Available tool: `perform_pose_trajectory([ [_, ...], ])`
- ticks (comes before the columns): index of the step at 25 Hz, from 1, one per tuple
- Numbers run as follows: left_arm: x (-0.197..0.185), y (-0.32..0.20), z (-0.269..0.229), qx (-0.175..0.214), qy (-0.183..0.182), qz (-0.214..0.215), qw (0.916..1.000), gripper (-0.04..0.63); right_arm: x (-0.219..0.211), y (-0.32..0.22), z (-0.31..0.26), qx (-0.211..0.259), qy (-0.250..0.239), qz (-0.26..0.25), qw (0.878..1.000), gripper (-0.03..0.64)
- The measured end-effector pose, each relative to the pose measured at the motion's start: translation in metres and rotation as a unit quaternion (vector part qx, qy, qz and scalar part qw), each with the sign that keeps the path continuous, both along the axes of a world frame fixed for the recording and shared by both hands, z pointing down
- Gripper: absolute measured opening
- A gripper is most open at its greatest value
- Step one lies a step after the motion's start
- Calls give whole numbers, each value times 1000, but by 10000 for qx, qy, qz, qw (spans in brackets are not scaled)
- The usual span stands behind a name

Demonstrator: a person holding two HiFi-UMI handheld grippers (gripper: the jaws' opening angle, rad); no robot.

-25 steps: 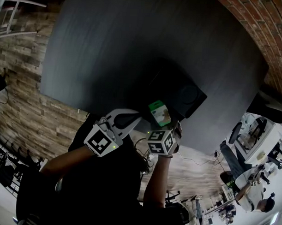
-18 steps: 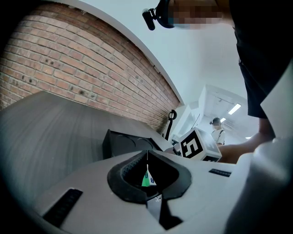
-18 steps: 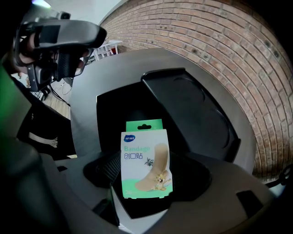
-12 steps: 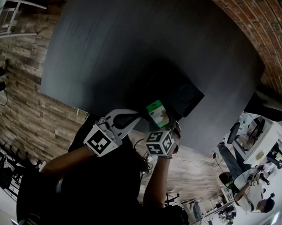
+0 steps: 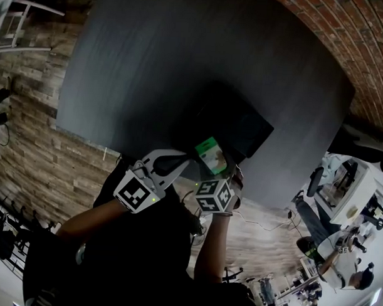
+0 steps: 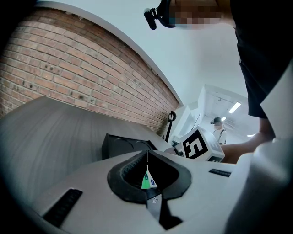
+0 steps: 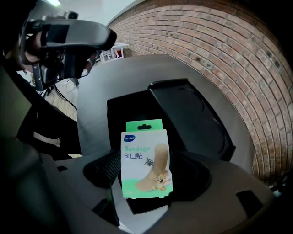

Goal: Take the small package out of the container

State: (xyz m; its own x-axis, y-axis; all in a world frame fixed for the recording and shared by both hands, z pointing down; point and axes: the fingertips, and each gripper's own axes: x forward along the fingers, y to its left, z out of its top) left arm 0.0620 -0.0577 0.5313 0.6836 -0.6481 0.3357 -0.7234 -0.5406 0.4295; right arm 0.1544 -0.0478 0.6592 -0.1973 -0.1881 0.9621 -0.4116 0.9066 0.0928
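- The right tool [image 7: 146, 156] is nearest the body. Its jaws are spread just to the width of the package [image 7: 146, 164] and clamped on its two side edges — the printed face is turned back toward the person.
- The left tool [image 6: 147, 157] sits just beside the package's left edge. Its jaws are drawn together at the tips and, as far as I can tell, pinch nothing. Only a green-and-white sliver of the package shows through the gap behind those tips.
- The package is held in the air over the near part of the desk [image 5: 150, 66], touching nothing but the right tool.
- Beyond it the container [image 7: 130, 107] lies open on the desk, with its lid [image 7: 192, 121] folded back to the right. The inside is too dark to say whether anything is in it.
- The main step looks done — the package is out and apart from the container. What seems left is to carry it aside and set it down, though the task sentence does not say where.
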Motion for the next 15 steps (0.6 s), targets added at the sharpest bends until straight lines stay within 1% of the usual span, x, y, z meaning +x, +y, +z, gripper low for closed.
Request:
perform_pose_trajectory([
  [9,3,6,-15,165,-59,-5,9998,34,-2,2,-16,295,-222,51,9993,328],
  [15,2,14,-23,264,-77,-76,9996,34,-3,2,-30,564,-482,228,9970,328],
])
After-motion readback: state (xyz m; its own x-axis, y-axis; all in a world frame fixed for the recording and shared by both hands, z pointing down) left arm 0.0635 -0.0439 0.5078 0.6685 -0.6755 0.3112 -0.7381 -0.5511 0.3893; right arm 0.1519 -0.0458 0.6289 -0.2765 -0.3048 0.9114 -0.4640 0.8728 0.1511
